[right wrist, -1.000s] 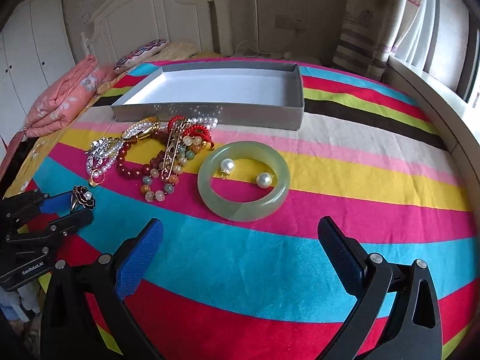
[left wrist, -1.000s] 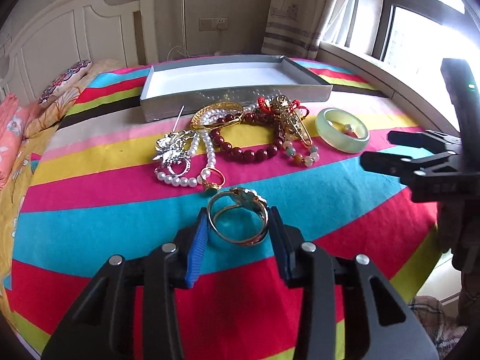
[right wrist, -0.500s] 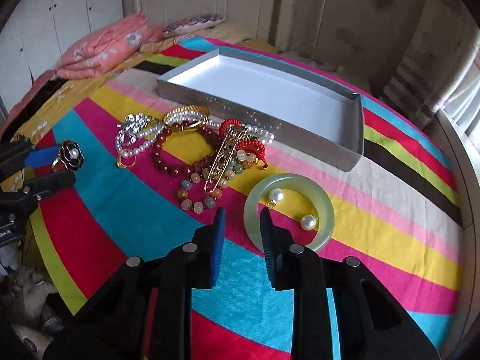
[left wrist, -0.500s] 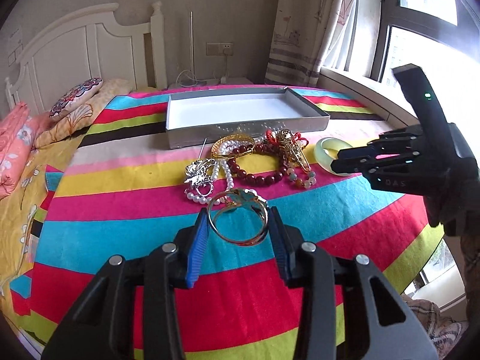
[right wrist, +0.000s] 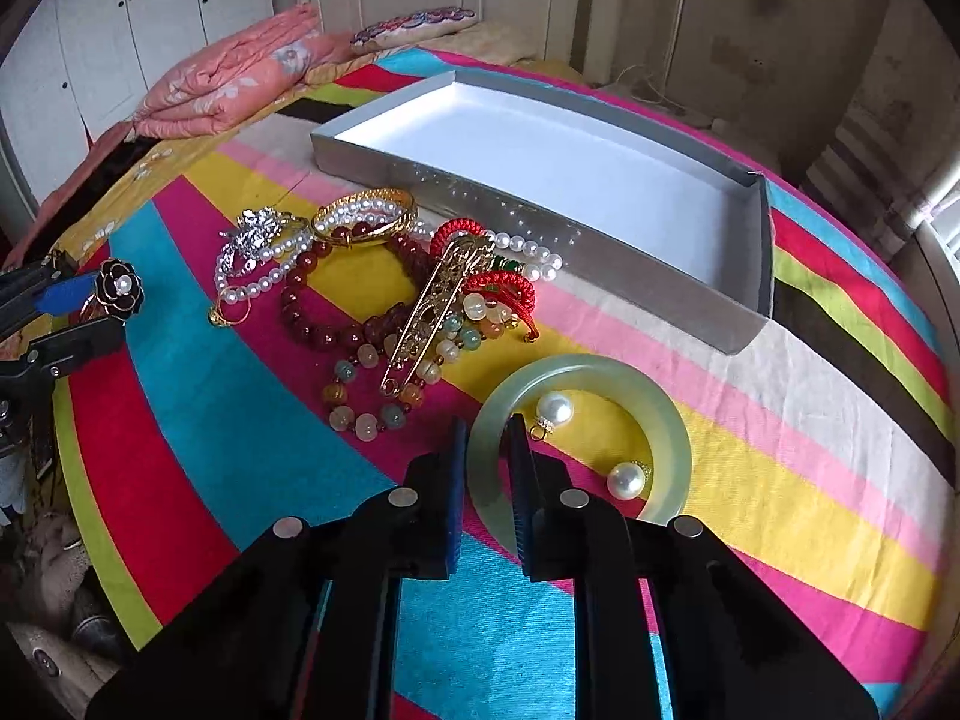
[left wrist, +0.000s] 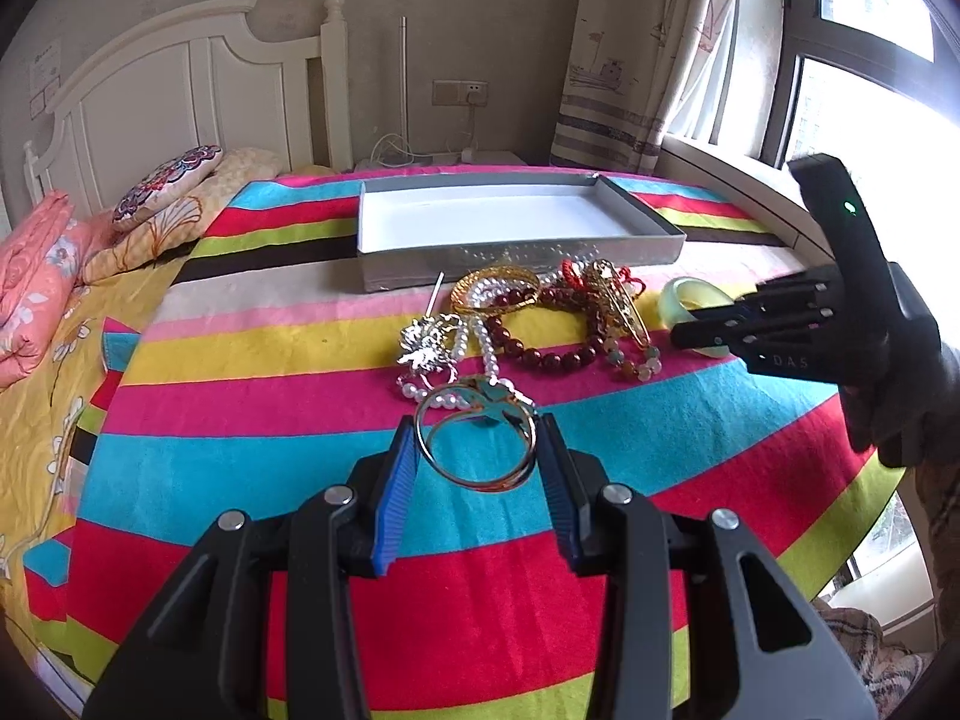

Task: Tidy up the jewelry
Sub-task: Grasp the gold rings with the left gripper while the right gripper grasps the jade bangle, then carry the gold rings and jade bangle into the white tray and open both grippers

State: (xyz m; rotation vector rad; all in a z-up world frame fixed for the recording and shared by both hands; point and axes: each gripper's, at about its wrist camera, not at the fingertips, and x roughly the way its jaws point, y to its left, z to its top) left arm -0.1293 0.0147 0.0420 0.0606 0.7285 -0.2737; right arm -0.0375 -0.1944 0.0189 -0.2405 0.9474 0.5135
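Note:
My left gripper [left wrist: 477, 459] is shut on a gold ring [left wrist: 480, 441] with a black flower top, held above the striped cloth; it also shows in the right wrist view [right wrist: 117, 294]. My right gripper [right wrist: 487, 468] is closed around the near rim of a pale green jade bangle [right wrist: 672, 438] lying on the cloth, one finger inside the ring and one outside. Two pearl earrings [right wrist: 555, 411] lie inside the bangle. A heap of bead bracelets, pearls and brooches [right wrist: 384, 288] lies in front of the empty silver tray [right wrist: 630, 276].
The tray [left wrist: 516, 267] sits at the far side of the striped table cloth. Pillows and a folded pink quilt [right wrist: 240, 81] lie on the bed to the left. A window sill [left wrist: 738, 180] runs along the right.
My right gripper moved forward and down onto the jade bangle and its fingers closed on the rim. My left gripper lifted and drew back a little, holding the ring.

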